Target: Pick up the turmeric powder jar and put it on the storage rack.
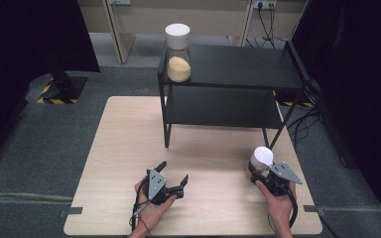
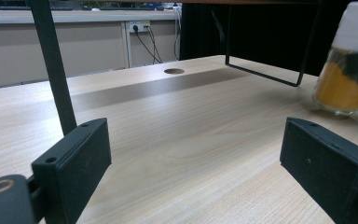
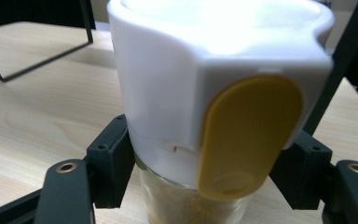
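Observation:
A glass spice jar [image 1: 262, 158] with a white lid stands on the table's right front part, holding orange-yellow powder. My right gripper [image 1: 259, 173] is shut on it, its black jaws pressing the glass from both sides just under the lid. In the right gripper view the jar's white lid [image 3: 168, 84] carries a yellow flap [image 3: 247, 135], with the right gripper [image 3: 205, 163] clamped below it. My left gripper [image 1: 173, 171] rests open near the table's front middle with nothing between its jaws. In the left gripper view, the left gripper [image 2: 193, 140] stands wide and the held jar [image 2: 347, 70] is at far right.
A black two-level shelf [image 1: 238, 67] stands at the back of the wooden table [image 1: 129, 148]. A second, taller jar [image 1: 178, 54] with a white lid and pale yellow powder sits on its top left corner. A shelf leg [image 2: 51, 65] rises just ahead of the left gripper.

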A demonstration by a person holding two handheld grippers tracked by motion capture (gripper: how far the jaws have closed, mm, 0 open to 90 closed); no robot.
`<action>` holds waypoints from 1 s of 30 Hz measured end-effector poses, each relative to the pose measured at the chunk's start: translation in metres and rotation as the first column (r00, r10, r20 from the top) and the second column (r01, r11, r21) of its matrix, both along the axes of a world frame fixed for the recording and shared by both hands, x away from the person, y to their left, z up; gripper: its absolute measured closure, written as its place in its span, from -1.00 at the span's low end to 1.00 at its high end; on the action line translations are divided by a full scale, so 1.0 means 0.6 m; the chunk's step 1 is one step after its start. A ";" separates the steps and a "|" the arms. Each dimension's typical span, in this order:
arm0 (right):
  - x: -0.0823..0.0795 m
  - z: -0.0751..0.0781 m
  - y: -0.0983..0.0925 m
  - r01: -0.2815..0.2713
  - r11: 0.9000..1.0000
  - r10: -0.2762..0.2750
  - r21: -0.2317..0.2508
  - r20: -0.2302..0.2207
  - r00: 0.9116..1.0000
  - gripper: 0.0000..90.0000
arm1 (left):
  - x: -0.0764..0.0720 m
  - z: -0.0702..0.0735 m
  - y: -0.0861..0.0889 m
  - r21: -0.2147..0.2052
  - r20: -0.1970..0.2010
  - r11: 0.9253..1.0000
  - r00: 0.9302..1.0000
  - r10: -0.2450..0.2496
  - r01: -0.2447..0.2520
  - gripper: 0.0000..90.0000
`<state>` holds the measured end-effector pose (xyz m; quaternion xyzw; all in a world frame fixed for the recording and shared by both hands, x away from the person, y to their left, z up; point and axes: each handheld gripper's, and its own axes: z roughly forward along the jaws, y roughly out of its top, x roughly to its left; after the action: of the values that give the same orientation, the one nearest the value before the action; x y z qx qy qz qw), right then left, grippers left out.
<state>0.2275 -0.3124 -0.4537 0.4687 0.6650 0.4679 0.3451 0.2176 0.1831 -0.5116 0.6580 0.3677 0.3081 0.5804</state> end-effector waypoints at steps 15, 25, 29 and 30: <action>-0.044 0.056 0.006 0.010 0.999 -0.017 0.044 0.153 0.988 -0.32 | -0.001 0.000 -0.001 -0.002 0.000 1.000 1.000 0.004 -0.004 -0.82; -0.046 0.104 0.010 0.017 0.999 -0.028 0.052 0.223 0.974 -0.32 | 0.000 0.000 0.000 -0.004 -0.001 1.000 1.000 0.006 -0.006 -0.82; -0.044 0.123 0.015 0.018 0.998 -0.031 0.056 0.246 0.969 -0.32 | -0.001 0.000 -0.001 -0.003 0.000 1.000 1.000 0.007 -0.007 -0.82; -0.043 0.127 0.015 0.018 0.998 -0.032 0.060 0.252 0.967 -0.32 | -0.001 0.000 -0.001 -0.003 0.000 1.000 1.000 0.006 -0.006 -0.82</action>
<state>0.2019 -0.3033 -0.3772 0.4232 0.5961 0.5382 0.4195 0.2170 0.1825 -0.5119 0.6560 0.3701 0.3096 0.5804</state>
